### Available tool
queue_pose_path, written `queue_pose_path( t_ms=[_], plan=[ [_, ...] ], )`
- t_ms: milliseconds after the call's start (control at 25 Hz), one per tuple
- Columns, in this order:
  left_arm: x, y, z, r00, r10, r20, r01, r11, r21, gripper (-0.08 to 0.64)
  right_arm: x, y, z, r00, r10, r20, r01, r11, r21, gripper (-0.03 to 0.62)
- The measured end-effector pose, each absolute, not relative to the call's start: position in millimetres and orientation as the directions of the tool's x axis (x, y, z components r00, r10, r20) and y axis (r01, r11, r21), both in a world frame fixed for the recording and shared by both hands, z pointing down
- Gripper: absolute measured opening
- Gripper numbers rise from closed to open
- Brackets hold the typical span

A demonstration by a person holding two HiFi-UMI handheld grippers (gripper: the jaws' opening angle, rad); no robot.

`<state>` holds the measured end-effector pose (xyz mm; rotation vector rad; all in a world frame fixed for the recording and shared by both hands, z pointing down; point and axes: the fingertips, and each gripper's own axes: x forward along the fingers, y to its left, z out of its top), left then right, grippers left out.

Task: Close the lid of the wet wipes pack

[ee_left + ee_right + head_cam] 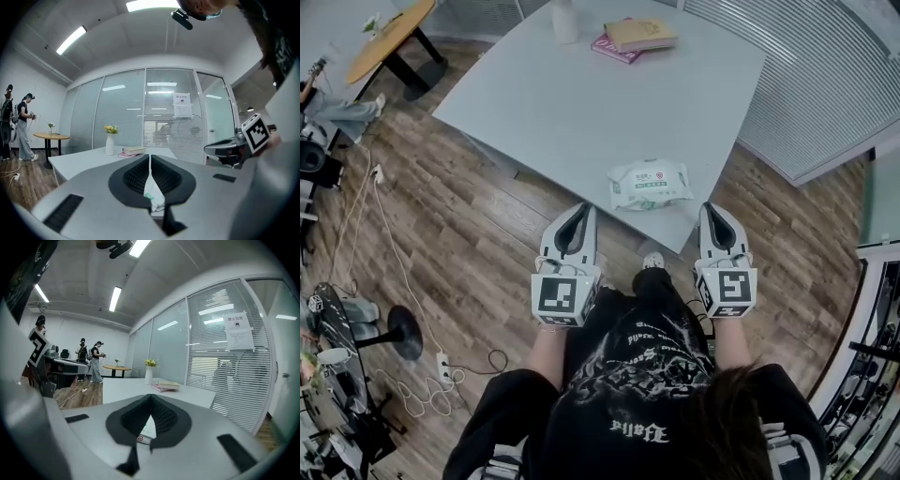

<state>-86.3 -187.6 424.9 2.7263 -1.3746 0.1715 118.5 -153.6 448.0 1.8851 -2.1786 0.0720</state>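
While the person stands at the near corner of it, the pale grey table (562, 103) fills most of the head view, set cornerwise so that one corner points toward 6 o'clock.

Below that corner hang the two grippers, each with its marker cube nearest the person. The left gripper (584, 208) sits at about 7 o'clock from the corner and the right gripper (710, 208) at about 5 o'clock, both pointing toward 12 o'clock. In each gripper view the ribbed black pads meet at their tips, leaving only a narrow wedge of gap lower down. Both are closed and nothing is caught between them.

The wet wipes pack (650, 184) lies flat on the table just inside the near corner. It is at 1 o'clock from the left gripper's tip and 11 o'clock from the right one's, apart from both. It is a soft, crinkled white pouch with green print and a small red round mark on its top face. A sliver of it shows through each wedge of gap. Whether its lid is up or down cannot be made out.

At the table's far end, toward 12 o'clock, two stacked books (636, 37) lie, with a white vase (565, 19) at their 10 o'clock.
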Motion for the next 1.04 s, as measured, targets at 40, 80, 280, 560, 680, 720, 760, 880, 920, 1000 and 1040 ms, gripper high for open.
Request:
queue_pose_path(
  t_ms=[40, 80, 280, 560, 680, 720, 760, 880, 920, 1000, 1040],
  plan=[
    [-87, -186, 422, 0.596, -0.792, 0.132, -0.801, -0.599, 0.019, 0.015, 116, -152, 446, -0.123, -0.967, 0.222, -0.978, 0.156, 0.137, -0.002],
    [-87, -185, 420, 0.6, -0.79, 0.129, -0.797, -0.603, 0.014, 0.015, 113, -150, 445, -0.121, -0.968, 0.218, -0.978, 0.154, 0.141, -0.002],
    [-94, -182, 420, 0.598, -0.79, 0.135, -0.797, -0.603, 0.003, 0.014, 104, -144, 445, -0.119, -0.969, 0.215, -0.977, 0.154, 0.151, -0.002],
    [-95, -180, 420, 0.607, -0.783, 0.136, -0.791, -0.612, 0.005, 0.015, 102, -138, 444, -0.107, -0.97, 0.22, -0.976, 0.145, 0.162, -0.002],
    [-94, -178, 420, 0.612, -0.779, 0.136, -0.787, -0.617, 0.004, 0.014, 103, -136, 444, -0.102, -0.969, 0.227, -0.975, 0.142, 0.171, -0.002],
    [-93, -178, 419, 0.613, -0.778, 0.137, -0.786, -0.619, 0.003, 0.015, 103, -135, 444, -0.1, -0.969, 0.228, -0.975, 0.142, 0.173, -0.002],
    [-93, -178, 419, 0.615, -0.777, 0.138, -0.784, -0.62, 0.002, 0.015, 103, -135, 444, -0.099, -0.968, 0.229, -0.974, 0.141, 0.175, -0.002],
    [-92, -177, 421, 0.618, -0.773, 0.144, -0.781, -0.625, 0.0, 0.014, 102, -134, 446, -0.1, -0.967, 0.234, -0.973, 0.144, 0.179, -0.002],
    [-91, -177, 421, 0.619, -0.772, 0.144, -0.78, -0.625, -0.001, 0.015, 102, -134, 447, -0.101, -0.967, 0.235, -0.973, 0.145, 0.178, -0.002],
    [-90, -177, 422, 0.62, -0.771, 0.144, -0.779, -0.627, -0.005, 0.015, 102, -134, 449, -0.101, -0.966, 0.238, -0.973, 0.146, 0.179, -0.002],
    [-89, -177, 423, 0.62, -0.771, 0.144, -0.778, -0.628, -0.007, 0.014, 103, -134, 450, -0.102, -0.966, 0.239, -0.973, 0.147, 0.179, -0.002]
  ],
)
